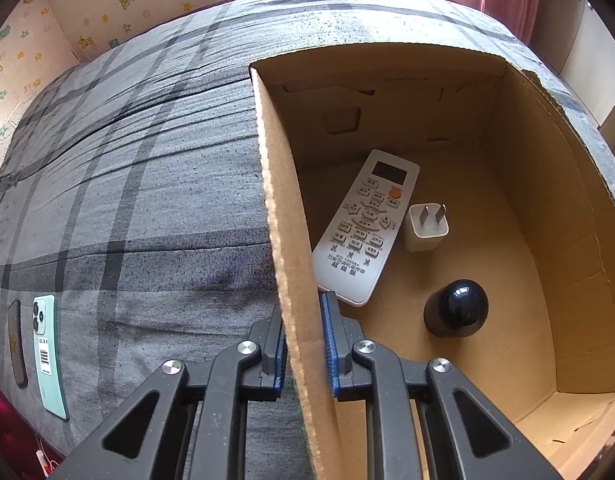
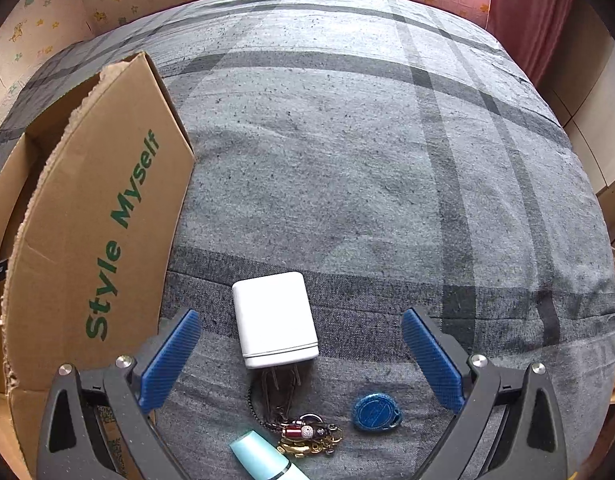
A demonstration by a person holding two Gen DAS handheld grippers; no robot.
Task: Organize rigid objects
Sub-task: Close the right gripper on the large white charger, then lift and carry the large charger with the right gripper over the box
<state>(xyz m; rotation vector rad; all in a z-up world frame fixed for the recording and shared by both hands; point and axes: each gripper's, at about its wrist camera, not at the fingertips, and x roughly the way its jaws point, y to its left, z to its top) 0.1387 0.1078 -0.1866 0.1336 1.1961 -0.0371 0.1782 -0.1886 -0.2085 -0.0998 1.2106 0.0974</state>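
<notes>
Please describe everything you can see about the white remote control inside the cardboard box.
The white remote control is a long, flat plastic handset with rounded corners. It has a dark display at its far end, one orange button below it, and rows of pale buttons with printed characters. It lies face up on the floor of the cardboard box, slanted, near the wall that the left gripper clamps. A white charger plug lies close beside it; whether they touch is unclear.

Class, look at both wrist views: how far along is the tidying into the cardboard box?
Done: a remote control, a small white plug and a black domed object already lie inside the cardboard box. In hand: the left gripper clamps the box wall, while the right gripper stands open around a white charger. Left: keys, a blue tag, a pale blue tube and two phones on the bed.
</notes>
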